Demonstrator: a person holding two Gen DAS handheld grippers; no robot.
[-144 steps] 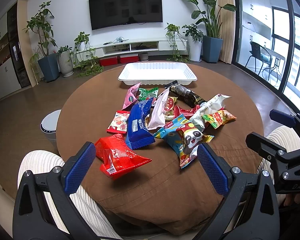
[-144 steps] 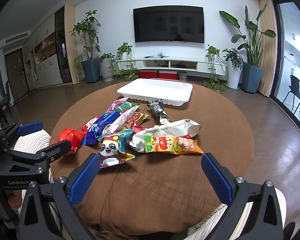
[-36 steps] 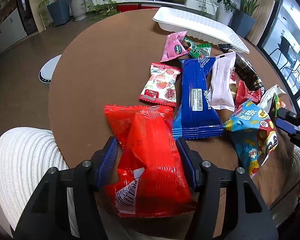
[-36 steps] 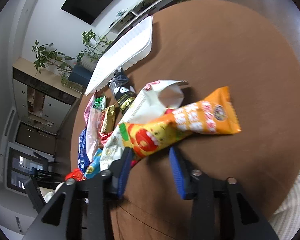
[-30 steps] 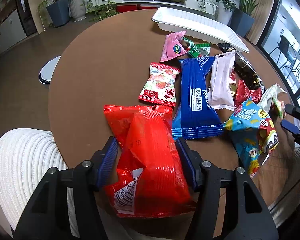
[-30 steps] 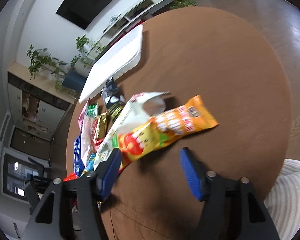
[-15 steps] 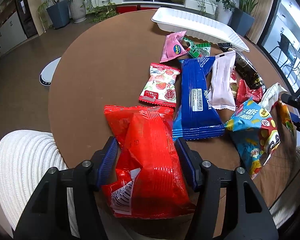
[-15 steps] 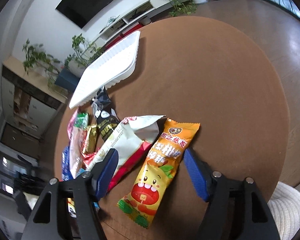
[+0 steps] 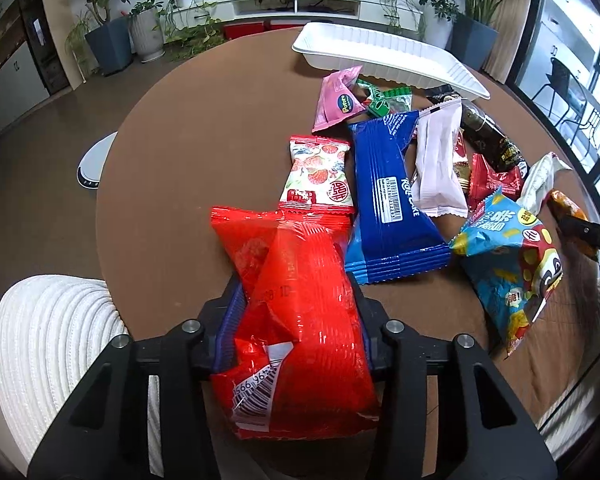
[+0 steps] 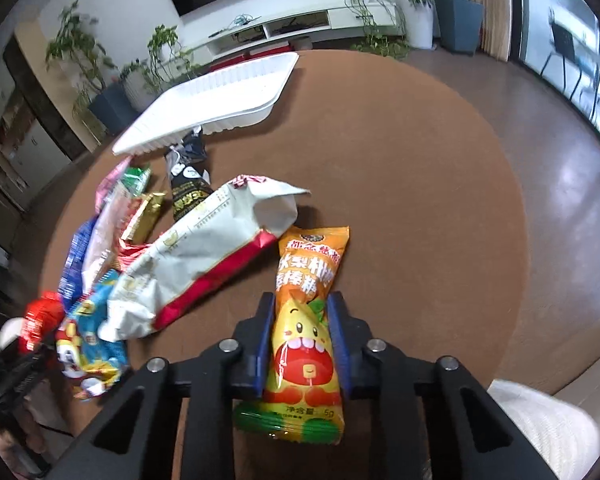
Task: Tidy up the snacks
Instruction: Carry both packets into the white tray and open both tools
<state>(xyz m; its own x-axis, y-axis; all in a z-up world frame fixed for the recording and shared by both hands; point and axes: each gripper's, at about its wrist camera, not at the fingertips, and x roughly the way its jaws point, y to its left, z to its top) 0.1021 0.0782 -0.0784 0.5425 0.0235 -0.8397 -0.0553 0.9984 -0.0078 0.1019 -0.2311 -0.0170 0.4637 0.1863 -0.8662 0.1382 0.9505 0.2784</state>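
Note:
On the round brown table (image 9: 188,128) lies a heap of snack packets, with a white tray (image 9: 384,50) at the far side. My left gripper (image 9: 296,308) is closing its jaws, and the blue pads press a red packet (image 9: 284,248) at the near edge. In the right wrist view my right gripper (image 10: 302,320) is closing too, its pads squeezing an orange packet (image 10: 310,268) that lies lengthwise between them. The tray (image 10: 220,96) shows nothing inside.
A blue roll-cake packet (image 9: 392,200), a strawberry packet (image 9: 320,176), a pink packet (image 9: 338,98), a panda bag (image 9: 508,264) and a white-and-red bag (image 10: 204,256) crowd the middle. Knees in white ribbed trousers (image 9: 48,344) flank the near edge. A round white device (image 9: 94,162) sits on the floor.
Both pairs of jaws have narrowed, the left onto the red packet, the right onto the orange one. The right wrist rolled, so the orange packet now lies straight between its fingers.

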